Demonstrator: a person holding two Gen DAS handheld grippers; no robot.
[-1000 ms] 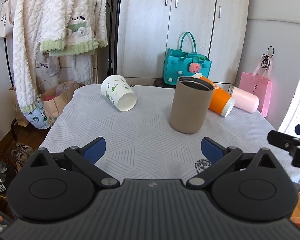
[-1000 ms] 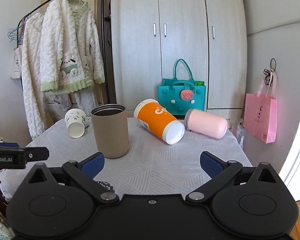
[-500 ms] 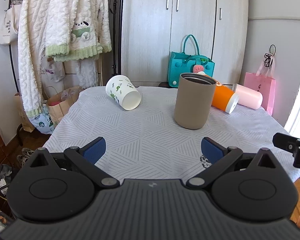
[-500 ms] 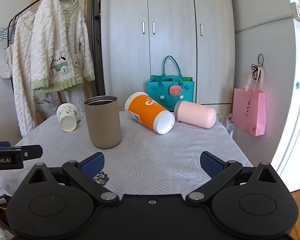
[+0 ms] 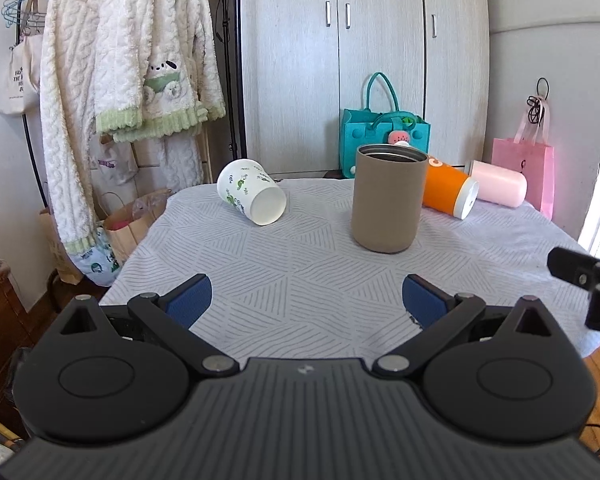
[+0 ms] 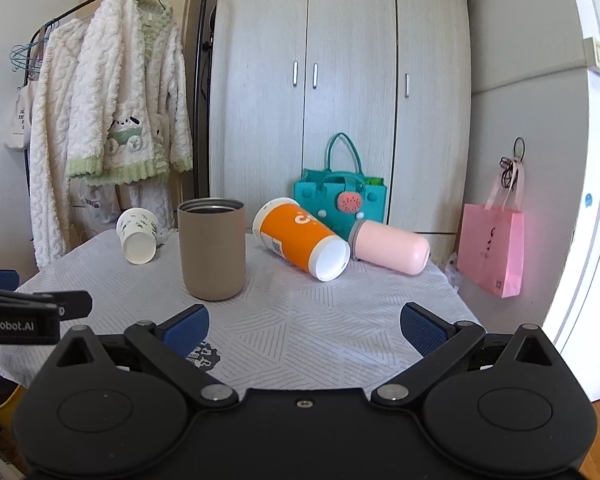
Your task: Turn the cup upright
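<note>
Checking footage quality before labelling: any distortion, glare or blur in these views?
Left wrist: fisheye bends the wardrobe; daylight blows out the right edge; cups sharp. Right wrist: same bowing; the pink bag casts a pink glow on the wall; no motion blur.

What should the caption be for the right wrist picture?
Open right gripper faces an upright tan tumbler and three tipped cups.

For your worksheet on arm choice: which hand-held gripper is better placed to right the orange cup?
Right, probably. The orange cup lies ahead of the open right hand-held gripper; from the left the brown tumbler partly blocks it.
</note>
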